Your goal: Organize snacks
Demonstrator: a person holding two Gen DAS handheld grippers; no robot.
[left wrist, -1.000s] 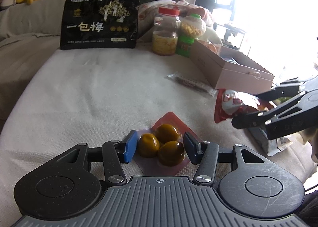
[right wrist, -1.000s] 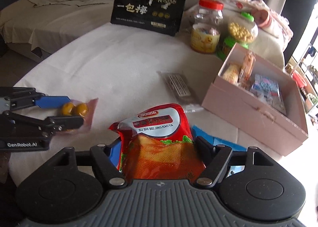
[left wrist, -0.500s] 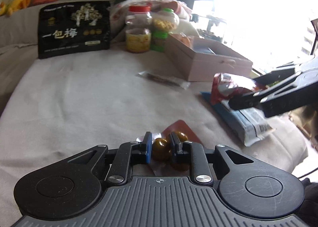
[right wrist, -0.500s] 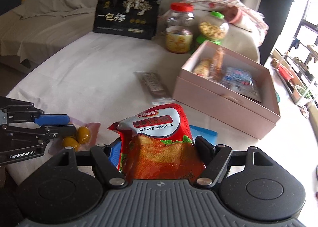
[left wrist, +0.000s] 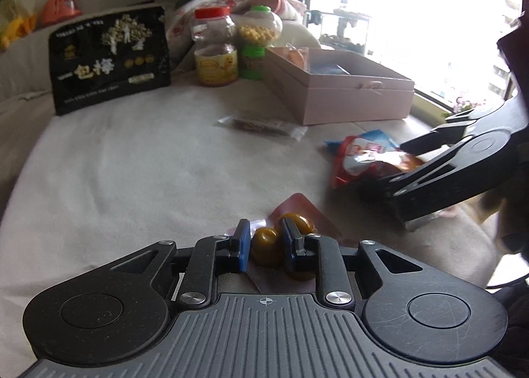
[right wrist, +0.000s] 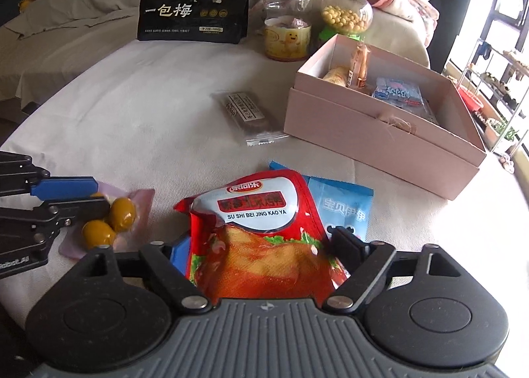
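My left gripper [left wrist: 264, 240] is shut on a clear pink packet of yellow-brown round snacks [left wrist: 302, 224], pinching one ball just above the white tablecloth. From the right wrist view, the left gripper [right wrist: 99, 194] enters at the left edge with the same packet [right wrist: 109, 222]. My right gripper [right wrist: 263, 245] has its jaws opening. A red snack packet [right wrist: 264, 239] lies between them on top of a blue packet [right wrist: 344, 209], with a small gap at the blue left pad [right wrist: 180, 252]. In the left wrist view, the right gripper [left wrist: 383, 168] straddles the red packet [left wrist: 360, 159].
An open pink box [right wrist: 380, 143] holding several snacks stands at the right. A dark bar in clear wrap [right wrist: 246, 110] lies beside it. At the back stand a black bag [right wrist: 195, 4], a red-lidded jar [right wrist: 287, 24] and a green-capped jar [right wrist: 347, 14].
The left jaws closed on the round-snack packet. The right gripper sank with the red packet onto the blue one, and its jaws spread wider.
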